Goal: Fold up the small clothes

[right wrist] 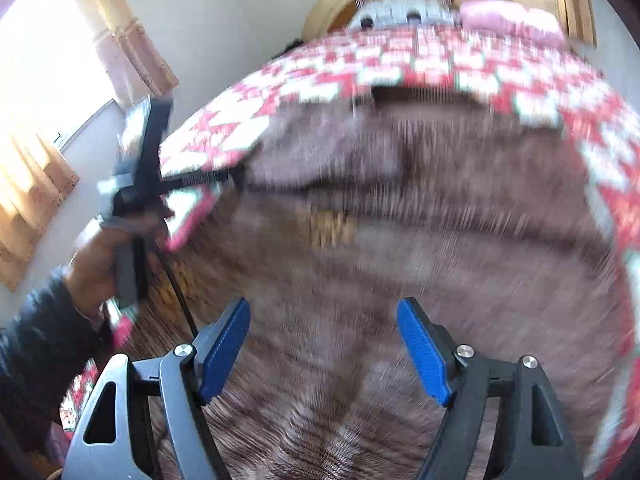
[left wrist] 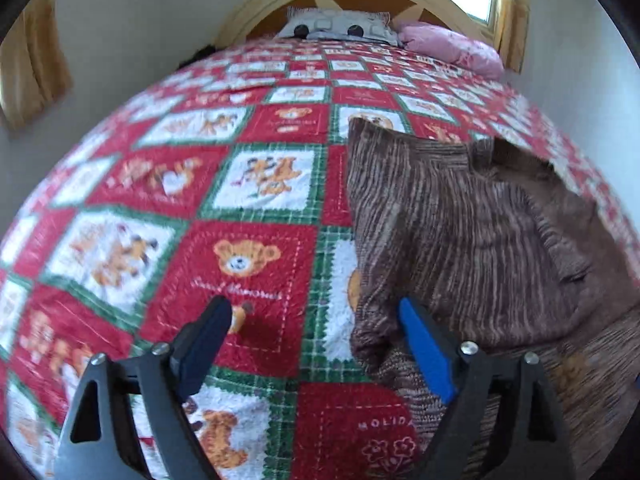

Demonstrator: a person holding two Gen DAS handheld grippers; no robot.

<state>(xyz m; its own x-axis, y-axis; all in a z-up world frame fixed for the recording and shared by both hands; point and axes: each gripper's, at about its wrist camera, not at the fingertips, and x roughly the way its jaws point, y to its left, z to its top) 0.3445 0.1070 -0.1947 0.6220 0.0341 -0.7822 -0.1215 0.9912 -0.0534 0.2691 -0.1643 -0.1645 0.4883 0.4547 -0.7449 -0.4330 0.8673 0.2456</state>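
Both claws are spread wide and grip nothing. Our left claw [left wrist: 316, 322] hovers at the left edge of the brown ribbed garment [left wrist: 472, 232], one finger over the cloth and the other over the quilt [left wrist: 248, 248] on the bed. Our right claw [right wrist: 324, 320] hangs above the garment's middle, though that view is blurred, so its height is probably low but uncertain. We risk pinching quilt along with cloth, or dragging the already rumpled fold crooked.
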